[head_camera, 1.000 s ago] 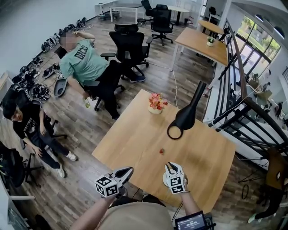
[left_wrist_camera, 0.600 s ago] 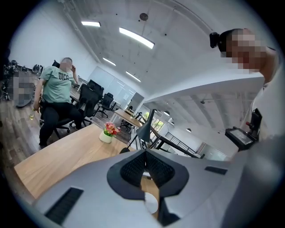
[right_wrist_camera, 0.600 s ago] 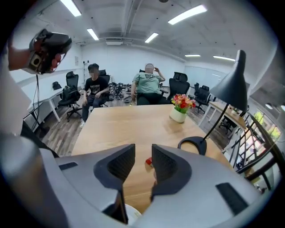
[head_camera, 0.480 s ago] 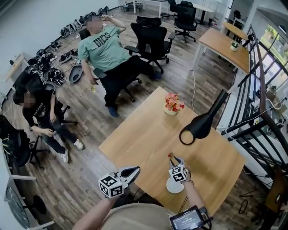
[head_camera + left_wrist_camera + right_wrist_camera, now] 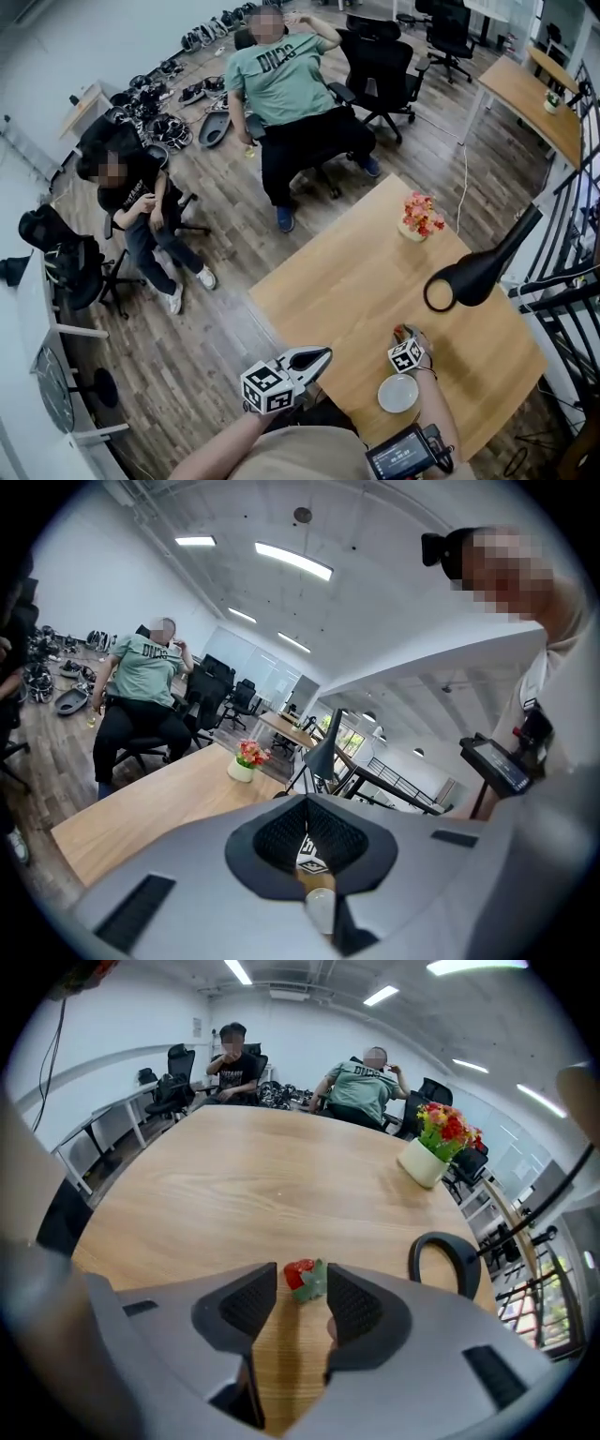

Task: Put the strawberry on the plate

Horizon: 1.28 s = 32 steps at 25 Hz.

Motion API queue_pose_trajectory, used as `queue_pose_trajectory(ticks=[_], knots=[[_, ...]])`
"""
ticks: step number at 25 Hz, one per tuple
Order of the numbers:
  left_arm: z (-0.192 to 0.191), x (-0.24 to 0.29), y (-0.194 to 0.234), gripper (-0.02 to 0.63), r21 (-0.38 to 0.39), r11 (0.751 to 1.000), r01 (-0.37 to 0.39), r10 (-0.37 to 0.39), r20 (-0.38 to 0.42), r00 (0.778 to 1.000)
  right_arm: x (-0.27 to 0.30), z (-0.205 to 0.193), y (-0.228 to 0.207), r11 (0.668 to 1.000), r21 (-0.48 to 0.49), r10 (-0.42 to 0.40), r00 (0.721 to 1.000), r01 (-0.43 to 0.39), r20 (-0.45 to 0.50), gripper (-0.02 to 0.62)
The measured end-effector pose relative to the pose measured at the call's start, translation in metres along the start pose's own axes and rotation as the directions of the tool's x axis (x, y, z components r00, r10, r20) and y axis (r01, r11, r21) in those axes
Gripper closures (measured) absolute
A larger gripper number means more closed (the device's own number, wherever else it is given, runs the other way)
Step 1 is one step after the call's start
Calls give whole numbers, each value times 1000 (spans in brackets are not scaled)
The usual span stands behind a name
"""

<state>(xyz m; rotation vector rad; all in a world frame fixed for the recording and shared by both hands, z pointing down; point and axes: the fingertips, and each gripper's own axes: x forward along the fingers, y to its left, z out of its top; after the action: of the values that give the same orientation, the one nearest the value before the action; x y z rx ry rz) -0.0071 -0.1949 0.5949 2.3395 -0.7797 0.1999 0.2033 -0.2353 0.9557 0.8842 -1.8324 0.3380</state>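
The small red strawberry (image 5: 298,1275) is laid flat near the wooden tabletop's (image 5: 356,272) near edge, leaves rightward, straddled by the just-opened right tongs (image 5: 301,1284). The left tongs (image 5: 322,354) are closed, empty.

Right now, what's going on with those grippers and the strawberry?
Right gripper just opened wide, strawberry between its jaws, ungripped, on table. Left gripper shut, empty. Plate bare, path clear.

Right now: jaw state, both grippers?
Left gripper: jaws shut, nothing held.
Right gripper: jaws open, just been opening; strawberry sits between the tips, not gripped.
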Motion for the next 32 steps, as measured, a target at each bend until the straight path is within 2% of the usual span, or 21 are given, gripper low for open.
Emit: queue_pose_trajectory(ticks=[4,8,15,19,25,32], knots=[[4,10,0,601,-1,1000,-18,18,5,1000,16,-19,-15,1000,0,6,1000,-6,-26,443],[11,-3,8,601,0,999,-48,48,22,999,28,-10,-14,1000,-4,19,999,-19,-33,443],[4,-20,13,601,-21,998,-65,65,37,997,30,-12,-10,998,64,29,999,-28,-14,451],[4,-24,15,600,-19,998,-62,62,30,998,23,4,-7,992,126,16,999,-20,28,454],[-4,-1,5,601,-13,1000,-10,9,-14,1000,-19,18,-13,979,206,-35,992,10,119,454],[-11,27,-11,601,21,998,66,-65,-66,996,-85,24,-17,955,293,-119,969,51,218,454]])
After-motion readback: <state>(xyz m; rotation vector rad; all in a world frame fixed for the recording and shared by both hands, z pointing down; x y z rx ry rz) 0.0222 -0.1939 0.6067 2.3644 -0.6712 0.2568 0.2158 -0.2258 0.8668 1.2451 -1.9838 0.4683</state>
